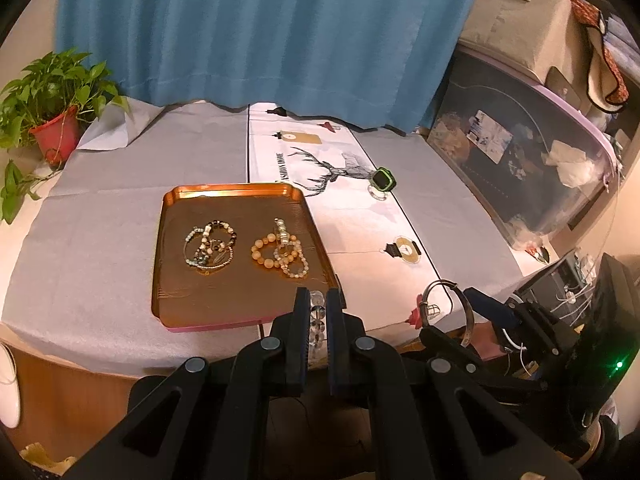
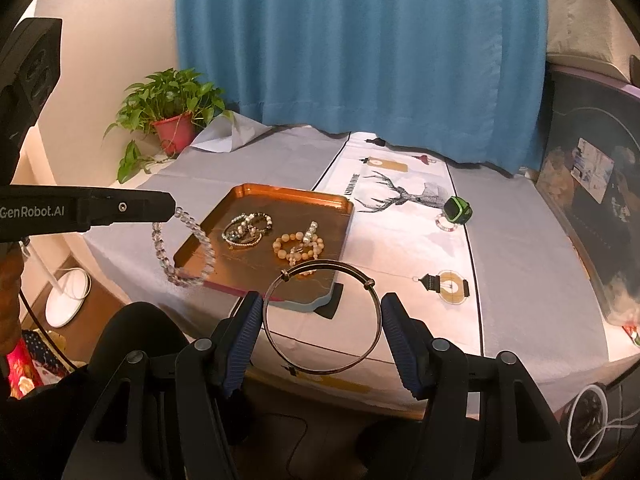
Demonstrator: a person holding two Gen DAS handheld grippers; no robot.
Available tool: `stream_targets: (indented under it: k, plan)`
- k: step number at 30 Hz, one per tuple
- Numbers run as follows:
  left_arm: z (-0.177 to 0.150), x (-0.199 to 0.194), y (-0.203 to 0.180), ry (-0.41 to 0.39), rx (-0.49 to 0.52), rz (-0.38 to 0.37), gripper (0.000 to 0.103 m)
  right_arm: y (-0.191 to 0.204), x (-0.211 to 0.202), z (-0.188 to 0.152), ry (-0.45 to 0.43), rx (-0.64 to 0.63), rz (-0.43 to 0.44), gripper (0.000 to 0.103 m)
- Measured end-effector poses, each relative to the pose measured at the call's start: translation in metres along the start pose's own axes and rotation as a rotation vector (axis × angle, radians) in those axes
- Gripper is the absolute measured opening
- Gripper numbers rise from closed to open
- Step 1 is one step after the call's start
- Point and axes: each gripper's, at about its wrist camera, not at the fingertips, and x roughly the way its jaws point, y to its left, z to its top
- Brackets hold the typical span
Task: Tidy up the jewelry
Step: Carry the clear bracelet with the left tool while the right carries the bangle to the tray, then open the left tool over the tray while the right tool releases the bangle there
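Note:
A copper tray (image 1: 232, 189) (image 2: 288, 190) lies on the grey-covered table and holds two heaps of bead bracelets, a dark mixed one (image 1: 210, 246) (image 2: 246, 234) and an orange one (image 1: 280, 254) (image 2: 298, 248). My left gripper (image 1: 317, 304) (image 2: 173, 211) is shut on a clear bead bracelet (image 1: 316, 320) (image 2: 184, 252), which dangles over the tray's near left corner. My right gripper (image 2: 322, 314) (image 1: 460, 320) is shut on a thin metal bangle (image 2: 285, 276) (image 1: 444, 281), its pads pressing the ring's two sides, just before the tray's near edge.
A green watch (image 1: 384, 178) (image 2: 458, 208) and a small bead ring (image 1: 378, 194) (image 2: 446, 223) lie on the white deer-print runner (image 1: 344, 216). A potted plant (image 1: 56, 128) (image 2: 174, 128) stands far left. A dark storage box (image 1: 520, 152) borders the table's right side.

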Motion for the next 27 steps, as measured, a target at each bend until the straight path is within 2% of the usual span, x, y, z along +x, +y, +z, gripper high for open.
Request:
stream_targets:
  k: [12, 27]
  plan:
    - [0.019, 0.023, 0.039, -0.002, -0.048, 0.065, 0.005, 0.004, 0.044, 0.019, 0.019, -0.009, 0.032, 0.061]
    - [0.05, 0.087, 0.092, 0.012, -0.057, 0.165, 0.005, 0.021, 0.146, 0.058, 0.061, -0.019, 0.087, 0.061]
